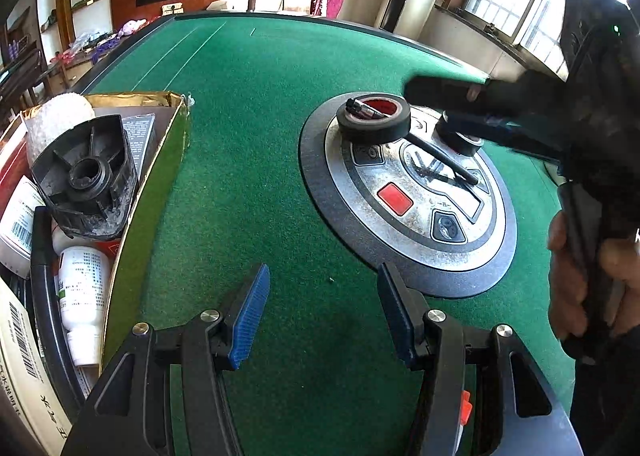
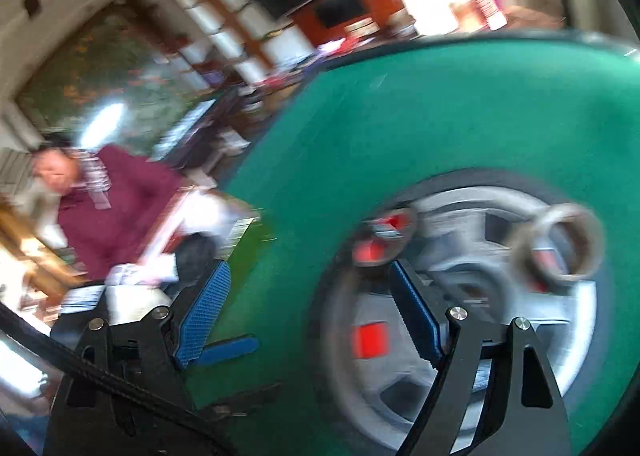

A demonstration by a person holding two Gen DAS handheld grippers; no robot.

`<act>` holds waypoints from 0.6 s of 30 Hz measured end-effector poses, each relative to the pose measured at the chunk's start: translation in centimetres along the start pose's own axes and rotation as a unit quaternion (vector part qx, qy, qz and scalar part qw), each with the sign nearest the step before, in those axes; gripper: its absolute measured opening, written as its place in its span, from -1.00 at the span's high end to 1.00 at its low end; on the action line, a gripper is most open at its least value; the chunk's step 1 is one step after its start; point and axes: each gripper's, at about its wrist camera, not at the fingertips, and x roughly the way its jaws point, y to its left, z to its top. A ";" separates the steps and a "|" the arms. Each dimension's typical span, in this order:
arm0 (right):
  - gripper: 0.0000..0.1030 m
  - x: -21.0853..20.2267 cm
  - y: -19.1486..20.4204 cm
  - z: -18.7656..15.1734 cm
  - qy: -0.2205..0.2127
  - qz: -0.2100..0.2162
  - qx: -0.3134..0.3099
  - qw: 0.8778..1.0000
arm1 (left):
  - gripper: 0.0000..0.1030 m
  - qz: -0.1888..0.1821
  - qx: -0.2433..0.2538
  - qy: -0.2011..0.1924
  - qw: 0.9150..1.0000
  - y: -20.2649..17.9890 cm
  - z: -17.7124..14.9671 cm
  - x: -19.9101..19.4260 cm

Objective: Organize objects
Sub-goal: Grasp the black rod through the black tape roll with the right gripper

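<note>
A black tape roll (image 1: 374, 121) with a small metal piece lying in its hole sits on the far side of the round silver panel (image 1: 404, 223). A second tape roll (image 1: 460, 139) lies just right of it, partly under my right gripper (image 1: 425, 109), which reaches in from the right with its jaws apart. In the blurred right wrist view my right gripper (image 2: 310, 312) is open with nothing between its fingers; the black roll (image 2: 384, 240) lies just ahead and a paler roll (image 2: 560, 248) to the right. My left gripper (image 1: 324, 316) hovers open over the green felt, holding nothing.
A gold-lined box (image 1: 160, 159) at the left holds a black plastic part (image 1: 86, 175), a white bottle (image 1: 82, 296) and other packs. A thin black rod (image 1: 440, 157) lies across the panel. A hand (image 1: 576, 256) grips the right tool. A person in maroon (image 2: 108, 207) sits beyond the table.
</note>
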 end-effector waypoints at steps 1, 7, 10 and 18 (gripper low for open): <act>-0.60 -0.3 0.2 -0.3 -0.008 -0.034 -0.015 0.999 | 0.04 0.000 -0.001 -0.001 1.000 0.0 0.0 0.0; -0.56 -0.3 0.3 -2.9 0.028 -0.110 -0.114 0.987 | 0.04 0.004 -0.007 -0.003 1.000 0.5 0.1 -0.1; 0.04 0.9 0.1 -2.9 0.054 -0.123 -0.137 0.982 | 0.03 0.014 0.004 -0.004 1.000 0.2 0.0 -0.1; 0.75 2.6 0.5 -1.9 0.088 -0.142 -0.137 0.976 | 0.02 0.015 0.006 -0.003 1.000 0.1 0.2 -0.1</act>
